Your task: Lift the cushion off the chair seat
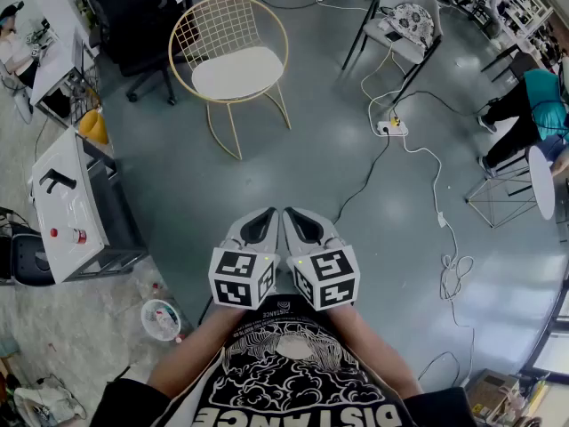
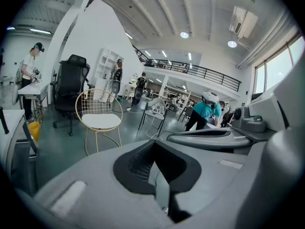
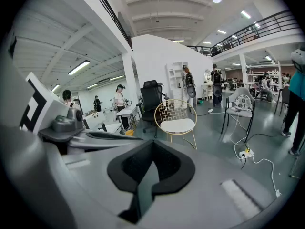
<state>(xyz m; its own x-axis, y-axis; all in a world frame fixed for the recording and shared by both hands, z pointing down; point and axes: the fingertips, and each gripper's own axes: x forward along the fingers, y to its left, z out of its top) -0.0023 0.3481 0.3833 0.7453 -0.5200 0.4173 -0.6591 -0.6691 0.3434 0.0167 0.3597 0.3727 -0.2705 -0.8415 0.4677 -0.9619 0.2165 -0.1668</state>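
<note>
A gold wire chair (image 1: 233, 38) stands on the grey floor well ahead of me, with a white cushion (image 1: 236, 71) lying flat on its seat. Both gripper views show the same chair (image 2: 98, 109) (image 3: 175, 112) and cushion (image 2: 101, 122) (image 3: 177, 125) in the distance. My left gripper (image 1: 269, 214) (image 2: 155, 142) and right gripper (image 1: 290, 213) (image 3: 153, 142) are held side by side close to my body, far short of the chair. Their jaws are closed together and nothing is between them.
A black office chair (image 1: 133, 16) stands behind the gold chair on the left. A grey chair with a patterned pillow (image 1: 404, 25) is at the back right. A power strip (image 1: 391, 128) and cables cross the floor on the right. A white cabinet (image 1: 62, 198) stands at left, and a person in teal (image 1: 542, 105) at the right edge.
</note>
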